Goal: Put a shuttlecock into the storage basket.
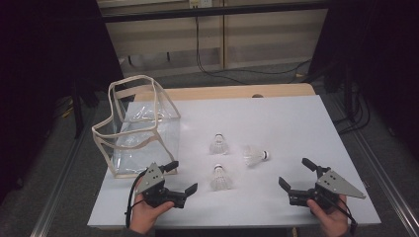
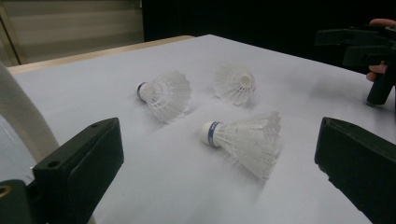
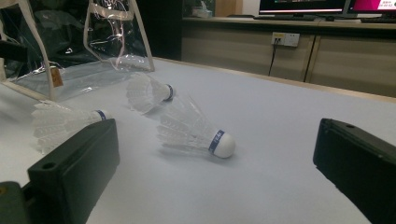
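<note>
Three shuttlecocks lie in the middle of the white worktop (image 1: 276, 118) in the high view: a near shuttlecock (image 1: 221, 178) at lower centre, a far shuttlecock (image 1: 219, 144) just above it, and a right shuttlecock (image 1: 256, 155) lying on its side, cork toward the right edge of the frame. All three are apart from each other. A clear bag (image 1: 136, 126) with cream trim stands open at the left of the frame. The left gripper (image 1: 182, 177) sits at lower left, just below the bag, jaws spread wide and empty, near the near shuttlecock. The right gripper (image 1: 295, 173) sits at lower right, jaws likewise wide apart, holding nothing, well clear of the shuttlecocks.
</note>
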### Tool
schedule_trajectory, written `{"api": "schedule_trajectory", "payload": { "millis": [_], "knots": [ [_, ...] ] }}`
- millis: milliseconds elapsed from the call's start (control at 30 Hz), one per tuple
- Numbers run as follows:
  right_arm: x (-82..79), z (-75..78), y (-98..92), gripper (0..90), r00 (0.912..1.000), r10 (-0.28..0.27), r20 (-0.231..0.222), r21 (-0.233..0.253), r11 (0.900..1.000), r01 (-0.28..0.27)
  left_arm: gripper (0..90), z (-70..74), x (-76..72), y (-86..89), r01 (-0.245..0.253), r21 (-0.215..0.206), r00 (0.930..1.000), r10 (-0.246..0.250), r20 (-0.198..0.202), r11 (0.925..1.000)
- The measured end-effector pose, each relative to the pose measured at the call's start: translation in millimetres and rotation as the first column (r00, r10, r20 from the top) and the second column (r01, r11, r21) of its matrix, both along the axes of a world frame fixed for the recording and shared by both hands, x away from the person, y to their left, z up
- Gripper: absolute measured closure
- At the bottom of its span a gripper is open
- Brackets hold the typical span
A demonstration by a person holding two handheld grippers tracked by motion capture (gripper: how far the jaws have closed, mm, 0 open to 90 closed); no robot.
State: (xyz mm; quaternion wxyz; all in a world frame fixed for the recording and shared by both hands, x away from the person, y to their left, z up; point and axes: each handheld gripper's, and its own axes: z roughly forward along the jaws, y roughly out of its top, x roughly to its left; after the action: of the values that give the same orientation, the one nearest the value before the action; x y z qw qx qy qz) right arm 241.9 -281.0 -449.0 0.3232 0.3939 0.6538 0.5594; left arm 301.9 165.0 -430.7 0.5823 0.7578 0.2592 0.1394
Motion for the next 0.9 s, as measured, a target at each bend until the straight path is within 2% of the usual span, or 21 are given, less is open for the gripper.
{"api": "schedule_trajectory", "payload": {
  "millis": [67,300,467,533,900],
  "knots": [
    [0.0,-0.1,0.0,0.6,1.0000,0.002,0.000,0.000,1.000,-0.002,1.3,0.0,0.2,-2.1,0.003,-0.002,0.9998,-0.003,-0.019,1.0000],
    [0.4,-0.1,-0.1,0.6,1.0000,0.000,0.003,-0.001,1.000,0.000,1.3,-0.1,1.0,-6.6,0.011,0.019,0.9998,-0.011,-0.019,0.9998],
    [0.1,0.0,0.2,0.6,1.0000,0.000,0.002,-0.001,1.000,0.000,1.4,-0.3,0.7,-11.4,0.018,0.018,0.9994,-0.017,-0.031,0.9997],
    [0.0,0.2,0.2,0.6,1.0000,0.000,0.005,-0.002,1.000,0.000,1.4,-0.3,0.8,-13.4,0.021,0.034,0.9994,-0.020,-0.028,0.9992],
    [0.0,0.5,0.0,0.6,1.0000,0.001,0.006,0.001,1.000,-0.001,1.6,-2.6,1.6,-22.8,0.030,0.063,0.9989,-0.028,-0.037,0.9976]
  ]
}}
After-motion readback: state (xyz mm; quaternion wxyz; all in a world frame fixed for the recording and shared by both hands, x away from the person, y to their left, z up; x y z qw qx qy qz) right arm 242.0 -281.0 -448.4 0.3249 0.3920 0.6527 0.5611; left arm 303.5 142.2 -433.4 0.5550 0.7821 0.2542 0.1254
